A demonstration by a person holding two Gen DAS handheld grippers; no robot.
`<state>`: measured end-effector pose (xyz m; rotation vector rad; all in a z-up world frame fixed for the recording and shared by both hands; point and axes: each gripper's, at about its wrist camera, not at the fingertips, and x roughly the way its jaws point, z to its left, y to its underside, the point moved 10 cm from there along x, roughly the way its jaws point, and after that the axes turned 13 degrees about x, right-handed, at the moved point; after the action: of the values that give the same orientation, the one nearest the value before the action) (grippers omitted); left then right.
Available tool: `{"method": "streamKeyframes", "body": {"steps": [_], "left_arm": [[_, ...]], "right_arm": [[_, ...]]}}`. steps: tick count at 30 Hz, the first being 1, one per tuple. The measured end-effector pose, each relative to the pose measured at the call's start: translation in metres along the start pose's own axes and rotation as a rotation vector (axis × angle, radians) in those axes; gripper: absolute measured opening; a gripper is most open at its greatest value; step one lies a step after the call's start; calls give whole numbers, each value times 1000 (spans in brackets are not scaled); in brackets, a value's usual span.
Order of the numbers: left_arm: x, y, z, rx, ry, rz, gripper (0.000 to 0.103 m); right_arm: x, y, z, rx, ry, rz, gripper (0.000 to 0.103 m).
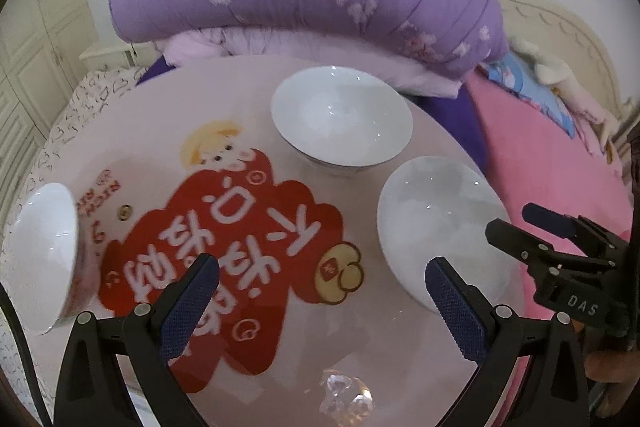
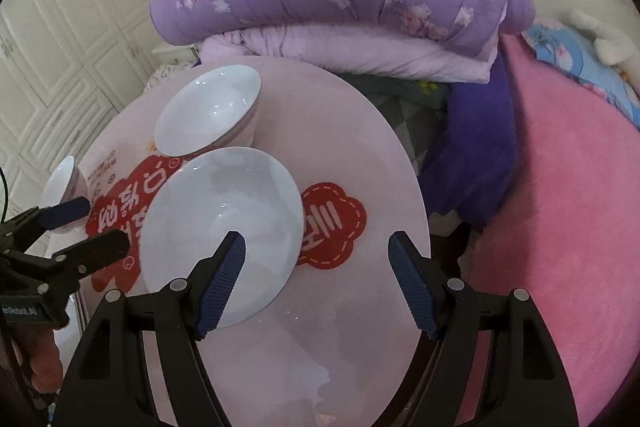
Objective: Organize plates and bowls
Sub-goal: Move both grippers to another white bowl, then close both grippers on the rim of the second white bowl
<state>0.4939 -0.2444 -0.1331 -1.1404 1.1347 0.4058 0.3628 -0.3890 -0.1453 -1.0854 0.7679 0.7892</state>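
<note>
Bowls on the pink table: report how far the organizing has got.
Done: nothing stacked; three white bowls sit apart: far bowl, near bowl, side bowl. In hand: nothing; left gripper and right gripper are open and empty. Left: gathering all three.

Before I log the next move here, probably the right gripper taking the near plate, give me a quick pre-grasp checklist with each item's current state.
1. Right gripper jaws apart and empty: ok, nothing between the pads.
2. Left gripper jaws apart and empty: ok, it hangs over the red print.
3. Near plate lies flat and unstacked on the round table: ok.
4. Plate rim lined up between the right fingers: not ok; one finger overlaps the plate, the other is off over bare table.
5. Far bowl apart from the plate: cannot tell; their rims look very close.
6. Side bowl stable near the table's edge: cannot tell; it is blurred and at the frame's border.
</note>
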Motion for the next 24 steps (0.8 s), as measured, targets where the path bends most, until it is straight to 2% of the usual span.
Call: {"method": "streamKeyframes", "body": {"steps": [6,10,12,16,18,19,21,24], "left_arm": [[31,-7,-6,-2,-6,48,99],[46,-6,-10,-15,-1,73,89],[52,-6,-11,-24,15,85,74],[57,-9,-18,-38,81,91,55],[57,-10,-23,-34,109,90,37],[58,-11,-27,-35,128,90,31],[57,-12,-32,-39,156,90,11],[57,-12,-31,-57,149,87,9]], "right_arm": [[16,0,-3,-17,23,38,69],[24,-4,-5,-22,42,46,52],[28,-3,-4,-13,24,62,43],[30,-1,5,-21,-8,79,26],[30,0,9,-20,-19,84,16],[31,0,11,-18,-24,85,12],[30,0,14,-12,-29,82,10],[29,1,15,7,-33,83,10]]}}
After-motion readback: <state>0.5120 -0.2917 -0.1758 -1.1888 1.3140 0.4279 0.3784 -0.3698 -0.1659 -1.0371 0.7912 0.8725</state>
